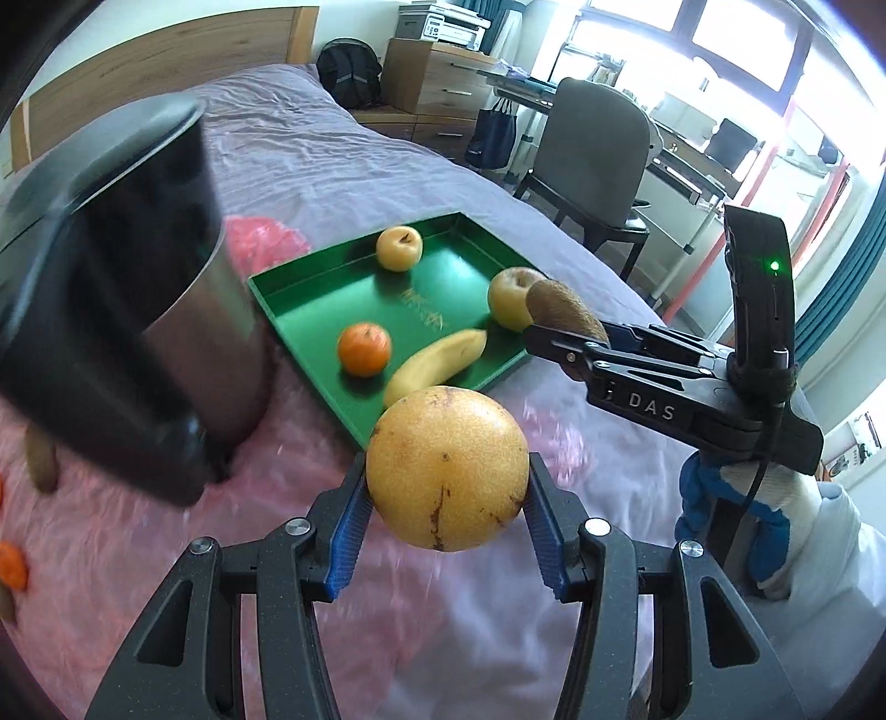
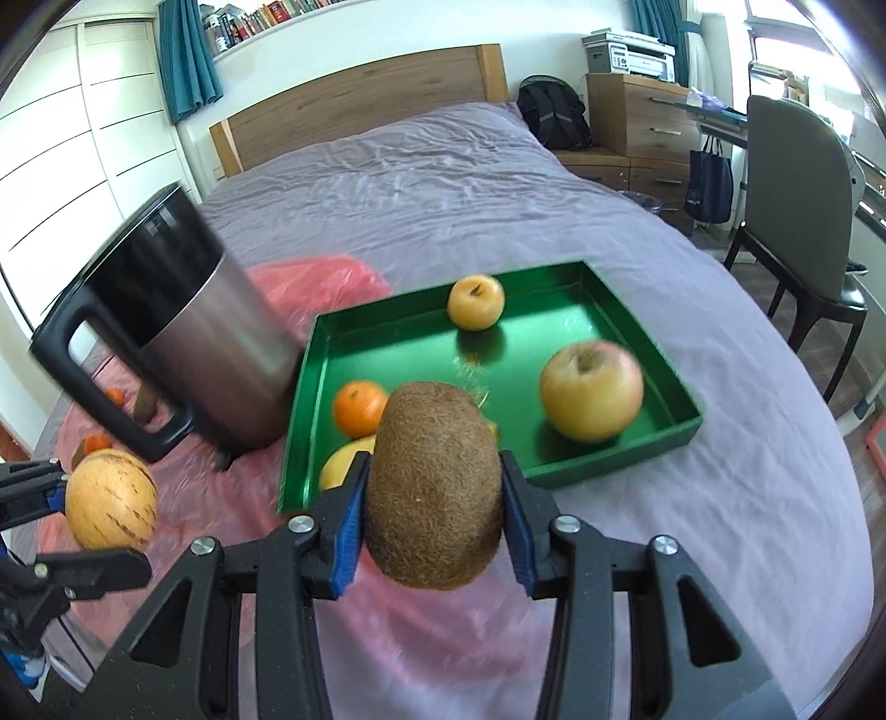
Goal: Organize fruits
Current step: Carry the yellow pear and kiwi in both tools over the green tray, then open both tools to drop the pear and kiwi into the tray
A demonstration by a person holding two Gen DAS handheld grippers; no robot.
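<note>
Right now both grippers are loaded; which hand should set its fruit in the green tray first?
Probably the right. The right gripper holds the kiwi at the green tray's near rim, as the left wrist view shows. The left gripper and its yellow pear hang farther back, over the pink plastic sheet.

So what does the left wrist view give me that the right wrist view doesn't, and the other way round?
Left wrist only: the whole banana in the tray, and the gloved hand holding the right gripper.
Right wrist only: the apple's red blush, the bookshelf and the white wardrobe.
Both: the green tray, the orange, the small yellow fruit, the steel bin, the left gripper shut on the big yellow fruit, and the right one on the kiwi.
</note>
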